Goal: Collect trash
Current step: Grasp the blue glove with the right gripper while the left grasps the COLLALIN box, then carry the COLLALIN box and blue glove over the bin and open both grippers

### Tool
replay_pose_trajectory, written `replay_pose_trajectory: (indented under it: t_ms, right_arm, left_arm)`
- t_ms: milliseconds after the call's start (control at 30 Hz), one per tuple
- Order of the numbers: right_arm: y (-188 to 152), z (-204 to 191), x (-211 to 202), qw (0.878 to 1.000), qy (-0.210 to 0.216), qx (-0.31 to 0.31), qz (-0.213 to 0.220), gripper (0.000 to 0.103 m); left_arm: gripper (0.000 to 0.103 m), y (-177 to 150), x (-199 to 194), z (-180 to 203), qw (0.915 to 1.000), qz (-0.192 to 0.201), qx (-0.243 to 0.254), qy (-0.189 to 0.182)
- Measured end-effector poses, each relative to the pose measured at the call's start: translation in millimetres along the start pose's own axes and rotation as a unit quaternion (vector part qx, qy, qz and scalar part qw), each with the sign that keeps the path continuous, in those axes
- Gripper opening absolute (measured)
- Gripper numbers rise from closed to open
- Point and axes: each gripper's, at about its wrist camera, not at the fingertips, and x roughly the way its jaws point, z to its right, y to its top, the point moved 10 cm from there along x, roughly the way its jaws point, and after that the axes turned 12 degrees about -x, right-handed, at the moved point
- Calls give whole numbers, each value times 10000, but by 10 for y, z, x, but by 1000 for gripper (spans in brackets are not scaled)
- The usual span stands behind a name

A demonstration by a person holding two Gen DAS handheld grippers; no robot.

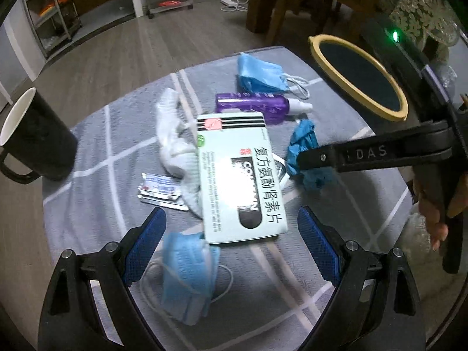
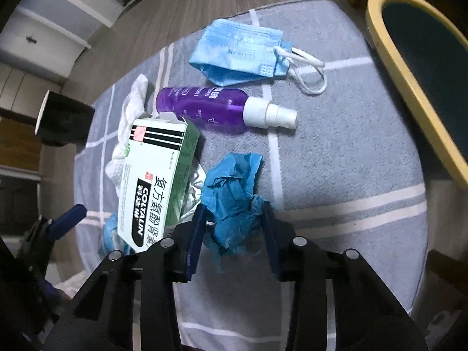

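Trash lies on a grey checked cloth [image 1: 117,134]. A white-green medicine box [image 1: 239,175] lies in the middle, also in the right wrist view [image 2: 155,181]. My left gripper [image 1: 231,234] is open, just short of the box and above a blue face mask [image 1: 187,275]. My right gripper [image 2: 234,222] is shut on a crumpled blue paper wad [image 2: 234,193], which also shows in the left wrist view [image 1: 304,146]. A purple spray bottle [image 2: 210,108], a second blue mask [image 2: 237,52], white tissue [image 1: 175,140] and a foil packet [image 1: 161,190] lie around.
A yellow-rimmed bin [image 1: 356,76] stands at the cloth's right edge, also in the right wrist view [image 2: 418,70]. A black mug [image 1: 38,137] stands at the left edge. Wooden floor, shelving and table legs lie beyond.
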Motion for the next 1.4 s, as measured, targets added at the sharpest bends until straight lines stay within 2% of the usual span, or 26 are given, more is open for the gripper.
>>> replay_pose_trajectory:
  t_ms: [33, 333, 600, 767, 900, 1000, 1267, 1400]
  right_arm:
    - [14, 6, -29, 10000, -8, 21, 51, 33]
    - [221, 68, -452, 9969, -37, 235, 751, 33]
    - [257, 115, -482, 9966, 41, 288, 770, 33]
    - [292, 102, -475, 9963, 57, 268, 809, 33]
    - [298, 97, -483, 9964, 39, 230, 817, 33]
    - [314, 110, -502, 9962, 46, 249, 839, 33]
    - [341, 142, -670, 9941, 96, 351, 1026, 33]
    - [418, 181, -934, 9897, 154, 398, 1366, 33]
  left_arm:
    - [90, -5, 15, 12, 10000, -18, 15, 3]
    - [90, 53, 189, 124, 9999, -37, -132, -38]
    - [89, 82, 328, 72, 9996, -17, -233, 136]
    - [80, 90, 429, 41, 9990, -116, -418, 125]
    - [74, 28, 513, 57, 9992, -221, -207, 261]
    - [71, 44, 467, 108, 9996, -188, -90, 209]
    - [71, 137, -37, 249, 9990, 403, 107, 165]
    - [71, 168, -297, 338, 9963, 765, 301, 236]
